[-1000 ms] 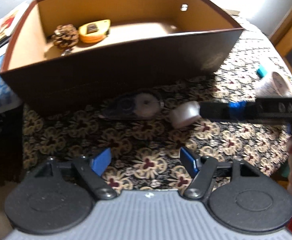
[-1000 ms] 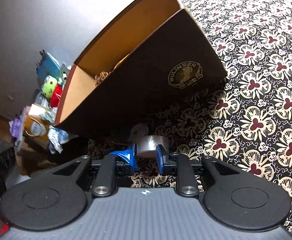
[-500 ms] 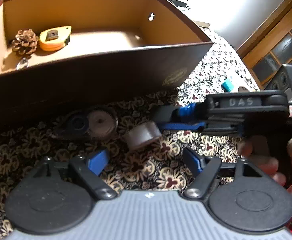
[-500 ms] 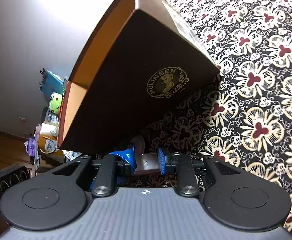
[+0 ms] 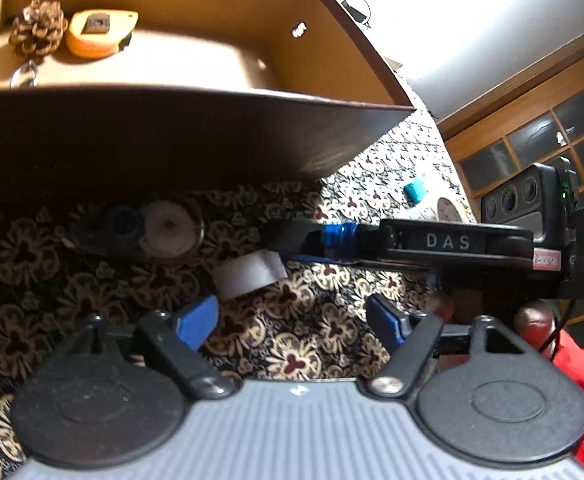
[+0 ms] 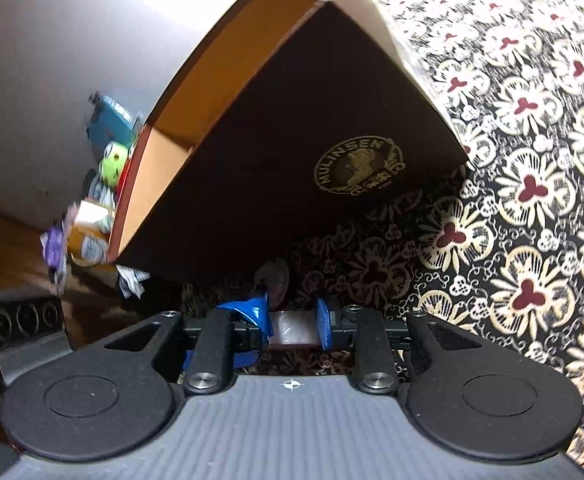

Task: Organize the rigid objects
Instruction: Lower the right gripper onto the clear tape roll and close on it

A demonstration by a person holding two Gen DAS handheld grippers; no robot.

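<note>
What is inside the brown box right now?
In the left wrist view, the brown box holds a pine cone and a yellow tape measure at its far left end. Its near wall hides the closest strip of floor.

White tape roll (image 5: 250,274) pinched off the cloth w/ correction-tape dispenser (image 5: 148,226) flat beside box (image 5: 172,140), pinecone (image 5: 38,26) & yellow tape measure (image 5: 100,32) inside.

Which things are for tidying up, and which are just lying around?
For the job: tape roll in the right gripper, correction tape, box, pine cone, tape measure.
Lying about: teal cap, green toy.
</note>
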